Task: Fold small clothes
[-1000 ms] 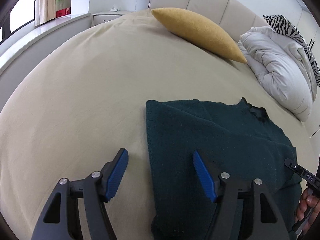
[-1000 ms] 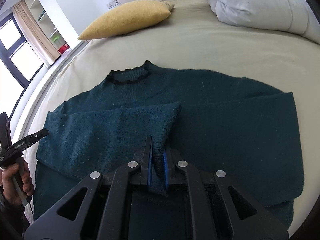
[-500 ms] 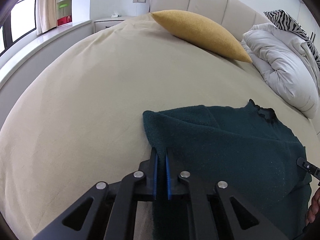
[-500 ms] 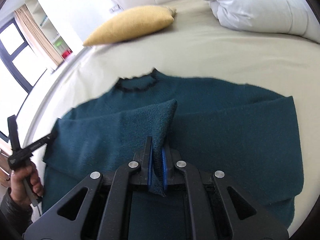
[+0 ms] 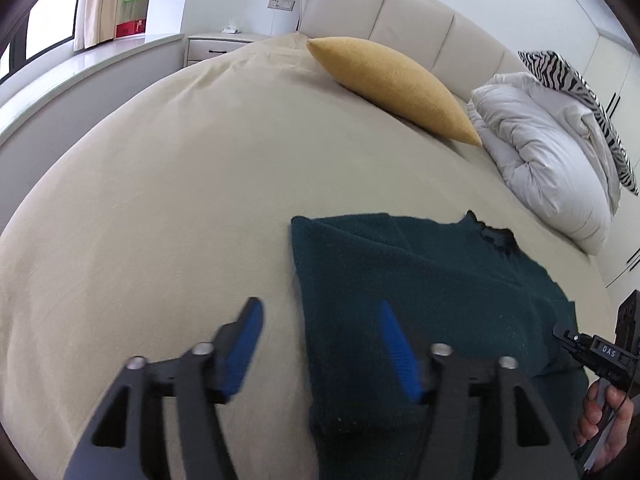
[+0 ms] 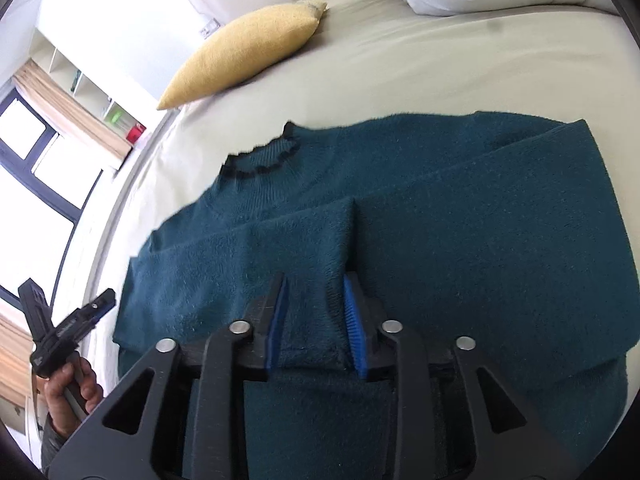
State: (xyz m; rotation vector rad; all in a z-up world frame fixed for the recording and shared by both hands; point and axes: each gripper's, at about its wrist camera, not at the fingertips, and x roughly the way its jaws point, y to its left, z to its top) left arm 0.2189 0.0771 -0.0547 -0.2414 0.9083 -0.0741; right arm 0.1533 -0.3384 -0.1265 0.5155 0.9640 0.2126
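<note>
A dark teal knit sweater (image 6: pixel 460 216) with a black-trimmed collar (image 6: pixel 260 164) lies flat on the beige bed, both sleeves folded across its body. In the left wrist view the sweater (image 5: pixel 420 280) fills the lower right. My left gripper (image 5: pixel 320 332) is open and straddles the sweater's folded left edge, holding nothing. My right gripper (image 6: pixel 316 304) is open over the cuff of the folded left sleeve (image 6: pixel 248 272), which lies loose between the blue pads.
A mustard pillow (image 5: pixel 392 84) and a white duvet (image 5: pixel 548 152) with a zebra-print cloth lie by the headboard. The beige sheet (image 5: pixel 160 200) stretches left of the sweater. A windowsill and nightstand (image 5: pixel 216 46) stand beyond the bed's left edge.
Both grippers have opened. The left let go of the sweater's edge, which now lies flat. The right released the sleeve cuff, which dropped onto the sweater's body.
</note>
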